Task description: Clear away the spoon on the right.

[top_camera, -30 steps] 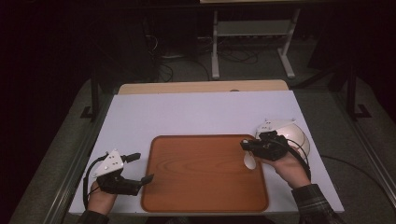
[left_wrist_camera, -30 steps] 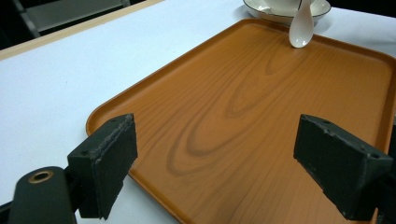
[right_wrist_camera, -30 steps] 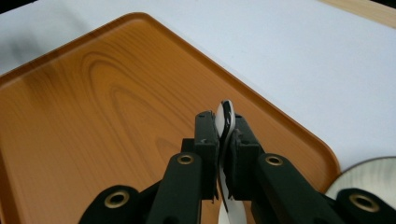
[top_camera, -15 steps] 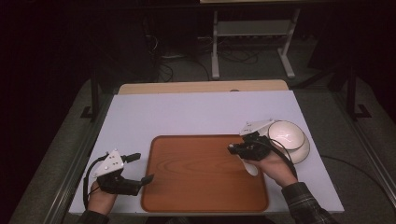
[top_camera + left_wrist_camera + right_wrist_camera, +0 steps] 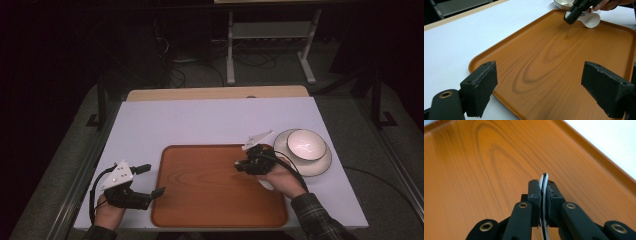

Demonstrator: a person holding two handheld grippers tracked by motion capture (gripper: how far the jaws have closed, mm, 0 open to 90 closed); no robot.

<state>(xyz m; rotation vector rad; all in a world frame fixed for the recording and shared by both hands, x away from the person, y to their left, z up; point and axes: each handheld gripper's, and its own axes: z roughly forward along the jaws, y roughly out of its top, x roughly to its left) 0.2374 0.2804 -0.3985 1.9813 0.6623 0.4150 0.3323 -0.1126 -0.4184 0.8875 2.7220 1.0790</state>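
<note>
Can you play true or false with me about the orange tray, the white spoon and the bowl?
1. The right gripper is shut on a white ceramic spoon. True.
2. The white spoon lies flat on the bare white table. False: it is held over the orange-brown wooden tray.
3. The left gripper has its jaws wide open with nothing between them. True.
4. The white round bowl stands on the tray. False: it sits on a white plate on the table, to the right of the tray.
5. The left gripper is holding the bowl. False: it rests at the tray's left edge, far from the bowl.
</note>
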